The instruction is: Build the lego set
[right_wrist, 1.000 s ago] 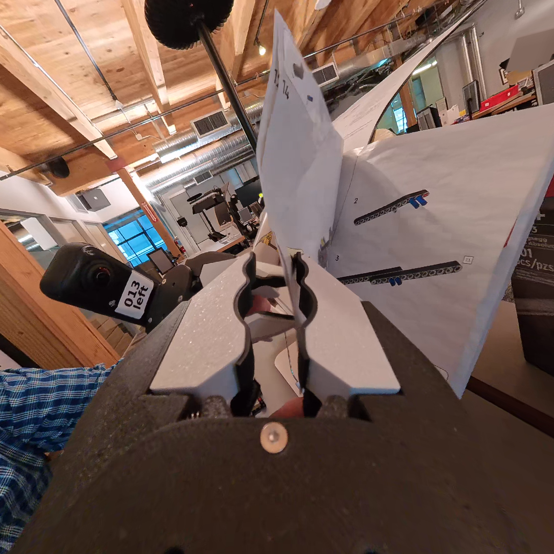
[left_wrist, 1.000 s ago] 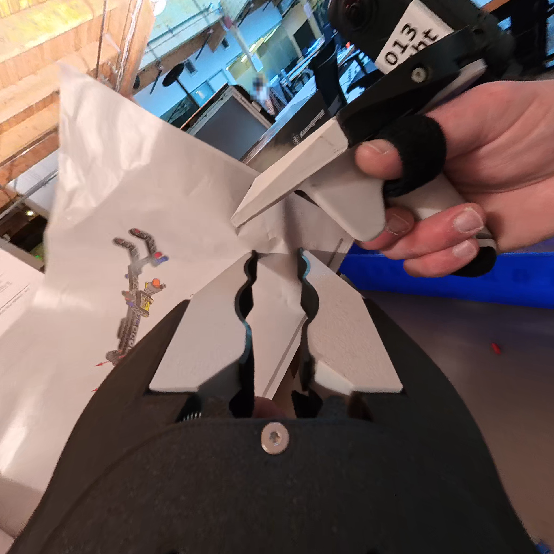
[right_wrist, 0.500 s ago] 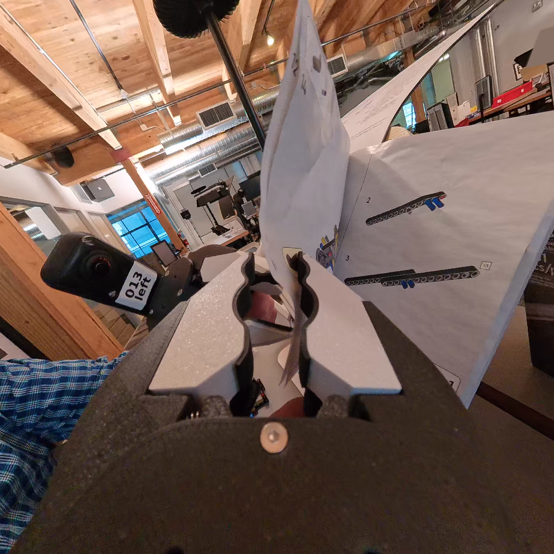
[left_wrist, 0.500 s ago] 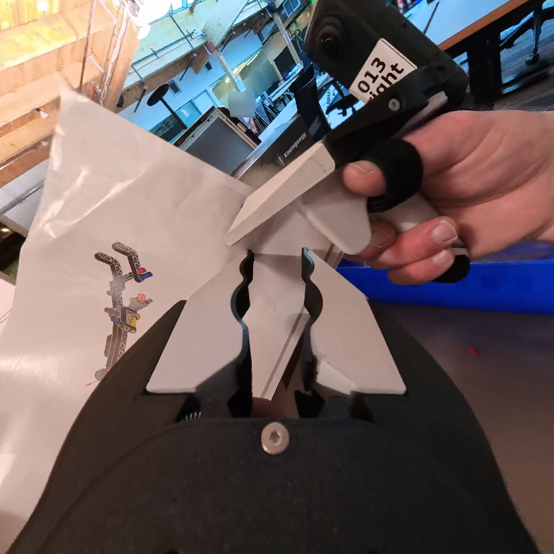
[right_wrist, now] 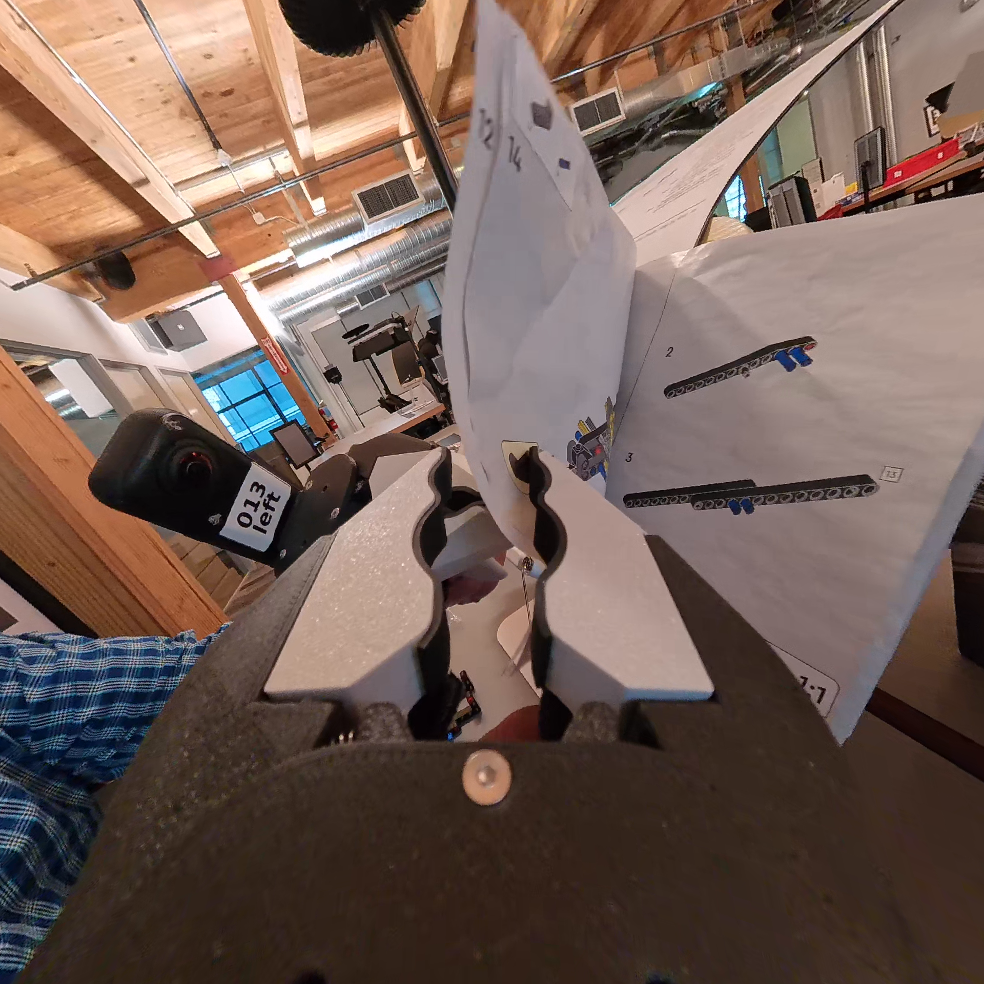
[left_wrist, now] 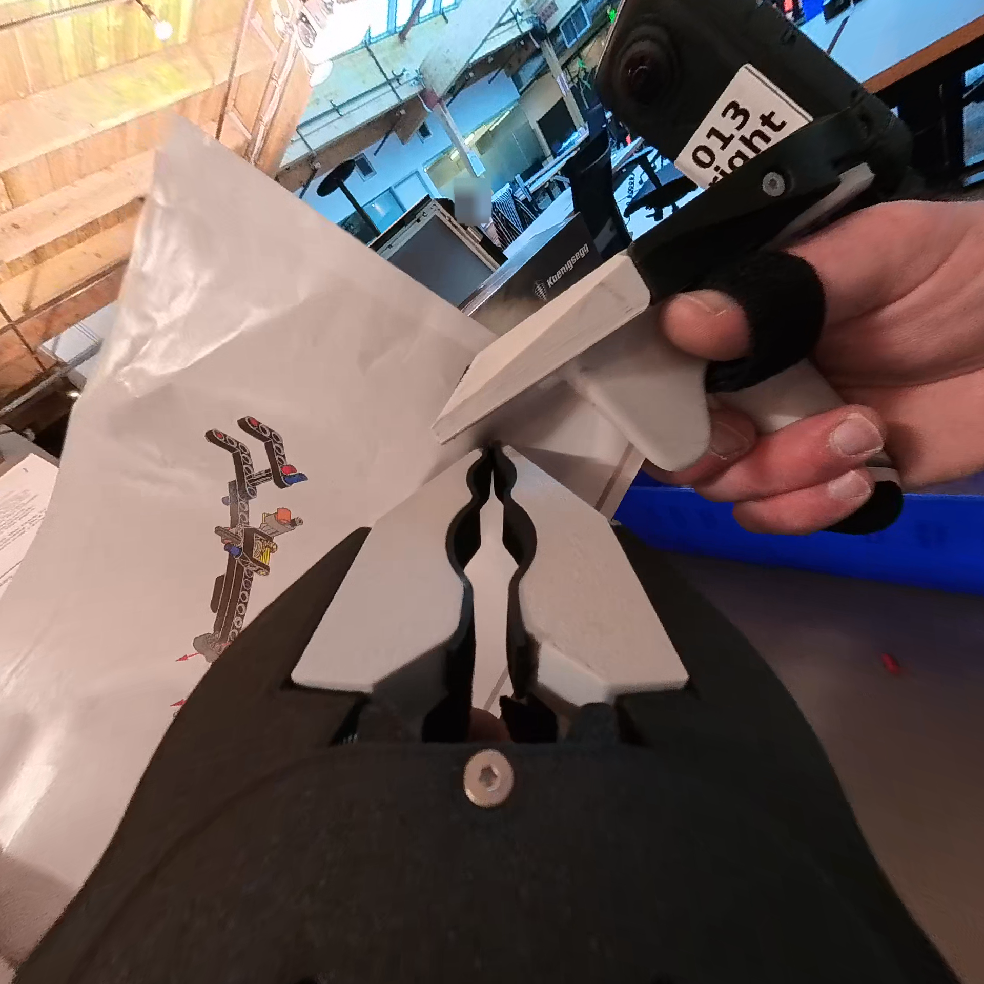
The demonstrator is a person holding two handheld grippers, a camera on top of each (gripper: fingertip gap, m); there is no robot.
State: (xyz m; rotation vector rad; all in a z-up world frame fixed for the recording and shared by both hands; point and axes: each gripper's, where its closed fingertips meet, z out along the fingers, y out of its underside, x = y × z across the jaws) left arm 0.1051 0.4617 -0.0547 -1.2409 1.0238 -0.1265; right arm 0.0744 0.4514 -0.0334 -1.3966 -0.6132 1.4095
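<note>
Left gripper (left_wrist: pixel 492 468) pinching booklet (left_wrist: pixel 255 330); right gripper (right_wrist: pixel 487 468) parted, page between.

Your left gripper (left_wrist: pixel 492 468) covers the lower middle of the instruction booklet (left_wrist: pixel 255 372), so you can't tell if paper sits between its closed tips. The booklet's left and bottom edges run out of frame. Your right hand (left_wrist: pixel 862 362) is cut off at the right edge, and the right gripper (right_wrist: pixel 487 468) body blocks most of the table (right_wrist: pixel 905 756) in the right wrist view. A loose page (right_wrist: pixel 532 298) there is motion-blurred and hides the spine; whether the right fingers pinch it is unclear. Small lego pieces (right_wrist: pixel 463 697) between the finger bases are too small to identify. 1 mosaic patch covers a distant person (left_wrist: pixel 468 205). Your plaid sleeve (right_wrist: pixel 58 708) is cropped at the left.
</note>
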